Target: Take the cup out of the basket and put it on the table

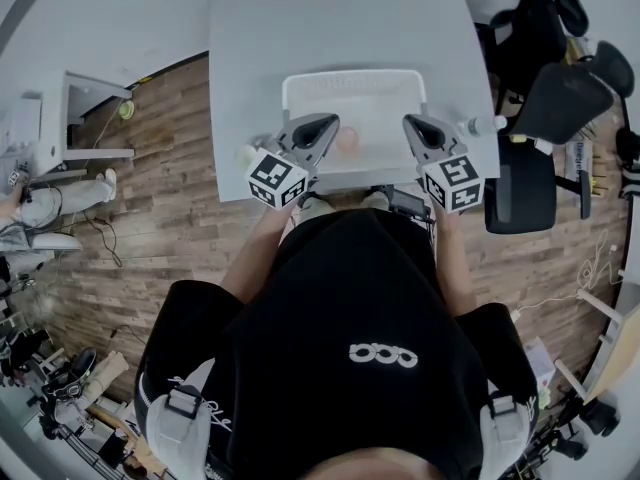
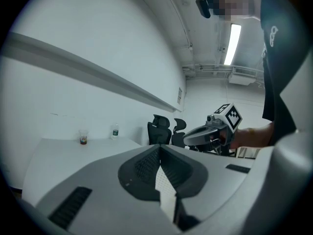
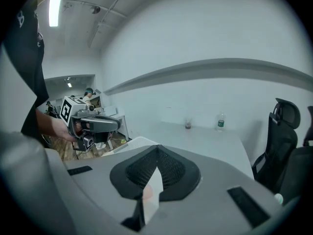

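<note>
- Left gripper point(image 1: 322, 126) and right gripper point(image 1: 414, 126): jaws closed together, holding nothing.
- Pinkish cup point(image 1: 347, 140) lies in the white basket point(image 1: 300, 86), mid-frame (between both grippers).
- Judged: grasp, lift and placing on the table point(image 1: 330, 28) all remain.

One table point(image 1: 340, 28). One basket point(image 1: 296, 93). Two cups: basket cup point(image 1: 347, 140), far cup point(image 2: 83, 137). Two bottles: edge bottle point(image 1: 485, 125), far bottle point(image 2: 115, 131). Two grippers: left gripper point(image 1: 322, 126), right gripper point(image 1: 415, 125). Two chairs point(image 2: 159, 127) at least.
</note>
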{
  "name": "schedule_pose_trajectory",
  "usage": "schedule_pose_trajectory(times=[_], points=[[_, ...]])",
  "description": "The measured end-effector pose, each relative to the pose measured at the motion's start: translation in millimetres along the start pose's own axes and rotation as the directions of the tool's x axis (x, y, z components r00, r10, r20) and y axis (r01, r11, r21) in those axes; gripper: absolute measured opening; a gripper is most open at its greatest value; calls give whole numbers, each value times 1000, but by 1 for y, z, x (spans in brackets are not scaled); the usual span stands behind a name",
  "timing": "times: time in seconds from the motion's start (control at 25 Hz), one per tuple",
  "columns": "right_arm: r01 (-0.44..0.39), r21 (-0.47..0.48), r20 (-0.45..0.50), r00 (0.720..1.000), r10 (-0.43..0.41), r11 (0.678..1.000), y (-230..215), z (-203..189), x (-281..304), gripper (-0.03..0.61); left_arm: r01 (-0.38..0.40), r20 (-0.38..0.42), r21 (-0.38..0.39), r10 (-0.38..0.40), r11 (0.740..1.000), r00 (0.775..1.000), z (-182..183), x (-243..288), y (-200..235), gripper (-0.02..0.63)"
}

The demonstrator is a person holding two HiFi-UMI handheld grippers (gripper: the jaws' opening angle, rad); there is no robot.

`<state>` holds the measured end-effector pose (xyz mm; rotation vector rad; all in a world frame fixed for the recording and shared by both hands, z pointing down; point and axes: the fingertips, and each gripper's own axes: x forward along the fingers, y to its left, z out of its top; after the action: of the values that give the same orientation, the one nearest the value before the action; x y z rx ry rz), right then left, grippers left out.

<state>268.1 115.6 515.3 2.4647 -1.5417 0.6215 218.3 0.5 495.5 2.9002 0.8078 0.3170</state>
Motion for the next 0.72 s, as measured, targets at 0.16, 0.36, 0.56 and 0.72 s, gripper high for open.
schedule_pose_trajectory(times=[0.16,0.36,0.56,0.72], points=[[-1,16,-11,1000,1,1000,-5,-7,2,25,7,-70,45,-4,999,998,-10,7,5,9],[-21,27,-32,999,22,999,-4,-16,6,25,115,-256,119,-81,986,963,-41,27,1,9],[-39,38,-42,998,41,999,-1,-23,11,25,304,-532,227,-144,925,835,-96,51,-1,83],[-38,46,-48,998,41,998,-1,-26,13,25,488,-731,287,-141,824,668,-139,62,0,175]])
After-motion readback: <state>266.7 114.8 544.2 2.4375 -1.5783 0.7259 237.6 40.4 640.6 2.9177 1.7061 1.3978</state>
